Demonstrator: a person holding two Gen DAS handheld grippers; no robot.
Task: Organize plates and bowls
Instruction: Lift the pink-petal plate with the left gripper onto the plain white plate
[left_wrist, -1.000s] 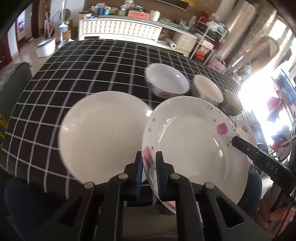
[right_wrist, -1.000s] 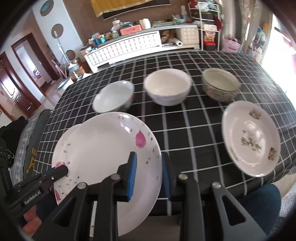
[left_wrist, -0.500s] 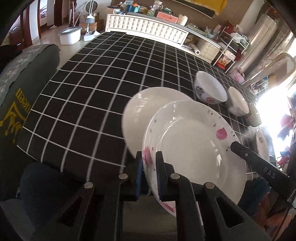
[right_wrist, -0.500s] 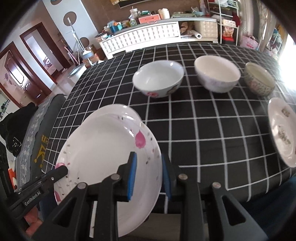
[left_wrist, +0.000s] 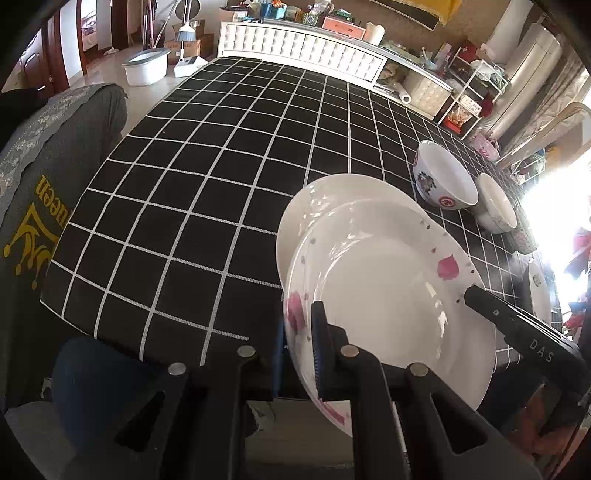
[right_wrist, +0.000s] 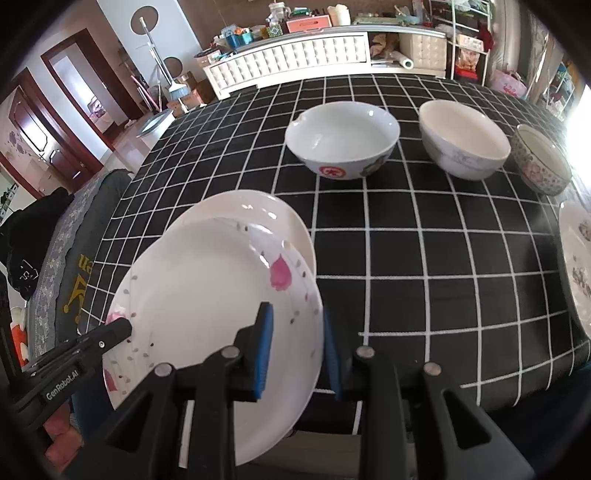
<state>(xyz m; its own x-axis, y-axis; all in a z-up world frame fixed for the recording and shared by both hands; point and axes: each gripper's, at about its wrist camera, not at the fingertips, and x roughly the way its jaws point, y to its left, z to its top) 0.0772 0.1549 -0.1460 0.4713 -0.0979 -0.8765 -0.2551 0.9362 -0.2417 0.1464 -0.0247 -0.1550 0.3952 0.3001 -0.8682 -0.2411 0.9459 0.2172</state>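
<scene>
Left wrist view: left tool is clamping the near-left rim of the pink-petal plate, jaws nearly closed with only the rim between them. Right tool is gripping the same plate's right rim, jaws narrowly parted around the edge. Both tools are sharing one plate, held tilted above the table.

Key relation: plain white plate is lying on the table directly beyond and beneath the held plate, its far-left arc peeking out past the petal plate's far edge. Judging by that, the stack target is slightly forward and left of both tools, so the held plate probably needs to go forward, level out, then down. Neither tool looks clearly nearer.

Further right: bowl with red mark, cream bowl, patterned bowl are sitting in a row well apart from the plates; decorated plate is being cut off at the right edge.

Hidden: most of the white plate, and any gap or contact between the two plates — cannot tell. Window glare is washing out the left view's right side.
</scene>
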